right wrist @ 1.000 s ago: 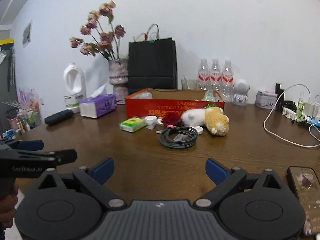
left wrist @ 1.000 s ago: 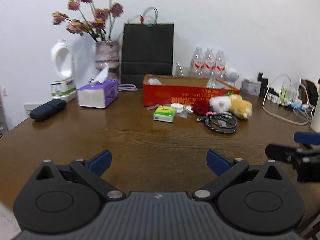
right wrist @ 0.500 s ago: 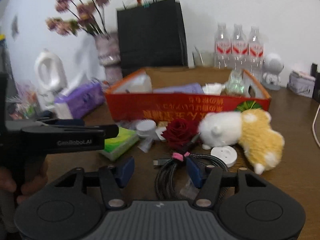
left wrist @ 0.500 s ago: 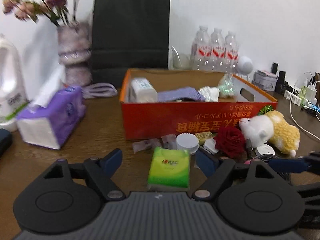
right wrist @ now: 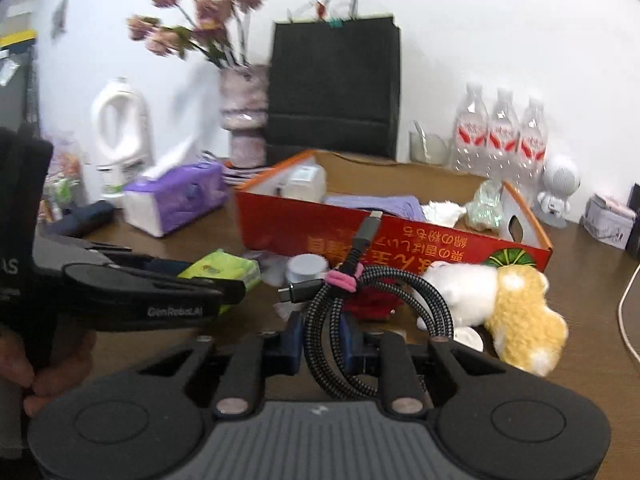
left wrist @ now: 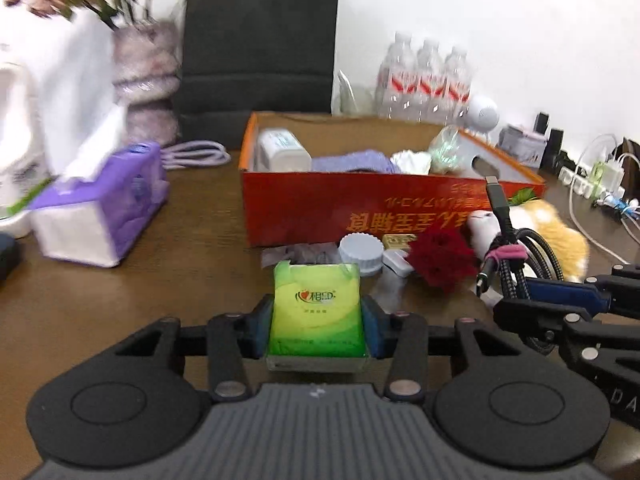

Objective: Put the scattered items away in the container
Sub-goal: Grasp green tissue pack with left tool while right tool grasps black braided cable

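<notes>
Both tools work at once, one item each, so two go to the orange box (left wrist: 360,196) in a single trip. The left gripper (left wrist: 318,330) has just been closing and now pinches the green tissue pack (left wrist: 316,316) across its narrow sides. At its three o'clock, the right gripper (right wrist: 322,346), nearly shut, clamps the braided cable coil (right wrist: 360,308) through the bundled strands. The box waits at twelve o'clock, just beyond.

Left claw (left wrist: 318,330), right claw (right wrist: 322,342): clamped.
</notes>
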The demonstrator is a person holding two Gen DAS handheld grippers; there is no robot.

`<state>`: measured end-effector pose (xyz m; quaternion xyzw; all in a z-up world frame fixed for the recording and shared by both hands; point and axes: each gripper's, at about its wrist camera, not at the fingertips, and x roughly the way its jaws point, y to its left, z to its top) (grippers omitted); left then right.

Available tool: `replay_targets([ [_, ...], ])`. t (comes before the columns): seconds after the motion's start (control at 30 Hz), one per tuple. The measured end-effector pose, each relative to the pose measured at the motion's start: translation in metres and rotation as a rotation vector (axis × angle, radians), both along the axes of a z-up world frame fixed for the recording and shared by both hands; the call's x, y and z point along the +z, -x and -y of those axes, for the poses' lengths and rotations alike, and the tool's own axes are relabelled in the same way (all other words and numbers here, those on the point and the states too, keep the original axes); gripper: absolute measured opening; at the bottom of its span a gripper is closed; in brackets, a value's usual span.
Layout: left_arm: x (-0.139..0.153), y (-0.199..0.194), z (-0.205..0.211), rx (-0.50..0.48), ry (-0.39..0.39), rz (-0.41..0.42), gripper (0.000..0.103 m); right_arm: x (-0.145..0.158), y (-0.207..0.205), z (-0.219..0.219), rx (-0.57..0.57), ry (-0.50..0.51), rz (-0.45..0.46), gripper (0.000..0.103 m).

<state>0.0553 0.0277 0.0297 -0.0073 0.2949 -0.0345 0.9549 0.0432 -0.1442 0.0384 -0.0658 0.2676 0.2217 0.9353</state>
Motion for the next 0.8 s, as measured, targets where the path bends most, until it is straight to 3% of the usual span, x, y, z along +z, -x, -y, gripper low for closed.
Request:
replay_targets([
  [0.13, -0.005, 0.060, 0.005, 0.051, -0.016, -0.018, 0.045, -0.011, 0.046, 0.010, 0.089, 0.051, -0.079, 0.018],
  [0.23, -0.016, 0.088, 0.006, 0.084, 0.017, -0.070, 0.046, -0.022, 0.075, 0.020, 0.123, 0.071, -0.123, 0.023],
  [0.3, -0.018, 0.094, 0.013, 0.095, -0.017, -0.066, 0.047, -0.022, 0.084, 0.029, 0.113, 0.014, -0.136, 0.041],
  [0.33, -0.017, 0.094, 0.017, 0.091, -0.040, -0.066, 0.047, -0.020, 0.085, 0.032, 0.100, -0.024, -0.144, 0.060],
  [0.37, -0.015, 0.094, 0.020, 0.083, -0.050, -0.066, 0.053, -0.017, 0.083, 0.033, 0.074, -0.050, -0.145, 0.069],
  [0.47, -0.009, 0.095, 0.022, 0.053, -0.038, -0.050, 0.074, -0.012, 0.069, 0.030, -0.024, -0.089, -0.164, 0.069],
  [0.53, -0.009, 0.090, 0.023, 0.059, -0.045, -0.055, 0.071, -0.018, 0.056, 0.027, -0.037, -0.148, -0.208, 0.066],
  [0.6, -0.013, 0.082, 0.021, 0.094, -0.057, -0.078, 0.068, -0.025, 0.050, 0.019, -0.040, -0.153, -0.230, 0.055],
  [0.67, -0.014, 0.081, 0.017, 0.108, -0.047, -0.095, 0.066, -0.025, 0.056, 0.008, 0.001, -0.106, -0.177, 0.045],
  [0.8, -0.015, 0.087, 0.010, 0.118, -0.032, -0.082, 0.067, -0.022, 0.075, 0.007, 0.014, -0.072, -0.105, 0.046],
])
